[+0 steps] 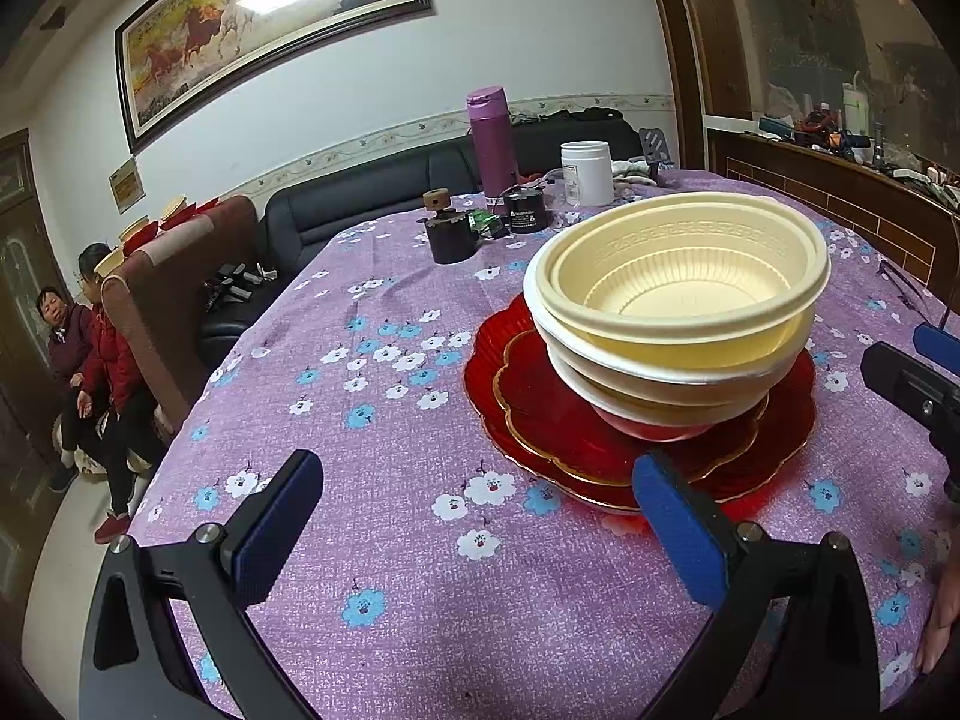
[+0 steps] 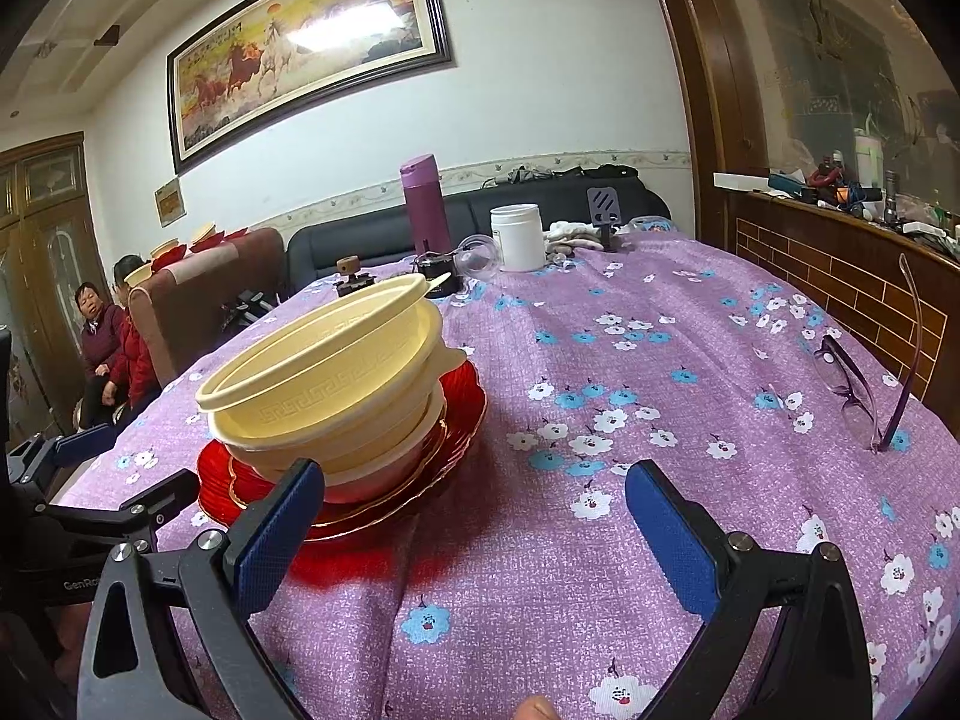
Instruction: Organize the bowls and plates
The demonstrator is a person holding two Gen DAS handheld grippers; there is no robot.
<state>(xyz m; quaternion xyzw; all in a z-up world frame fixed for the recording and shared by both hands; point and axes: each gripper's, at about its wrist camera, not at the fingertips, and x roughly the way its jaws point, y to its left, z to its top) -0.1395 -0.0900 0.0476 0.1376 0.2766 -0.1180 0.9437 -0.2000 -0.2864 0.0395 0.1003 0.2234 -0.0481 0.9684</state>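
Observation:
A stack of cream and white bowls [image 1: 678, 312] stands nested on red scalloped plates [image 1: 528, 402] with gold rims, on the purple flowered tablecloth [image 1: 384, 540]. My left gripper [image 1: 477, 516] is open and empty, just in front of and left of the plates. The same bowl stack [image 2: 330, 378] and red plates [image 2: 462, 414] show at left in the right wrist view. My right gripper [image 2: 474, 516] is open and empty, in front of and right of the stack. The right gripper also shows at the right edge of the left wrist view [image 1: 918, 372].
A purple flask [image 1: 492, 138], white jar [image 1: 585, 171], small black jars [image 1: 525, 210] and a dark pot [image 1: 447, 231] stand at the table's far side. Purple glasses [image 2: 864, 384] lie at the right edge. A dark sofa [image 1: 360, 204] and two seated people [image 1: 90, 348] are at left.

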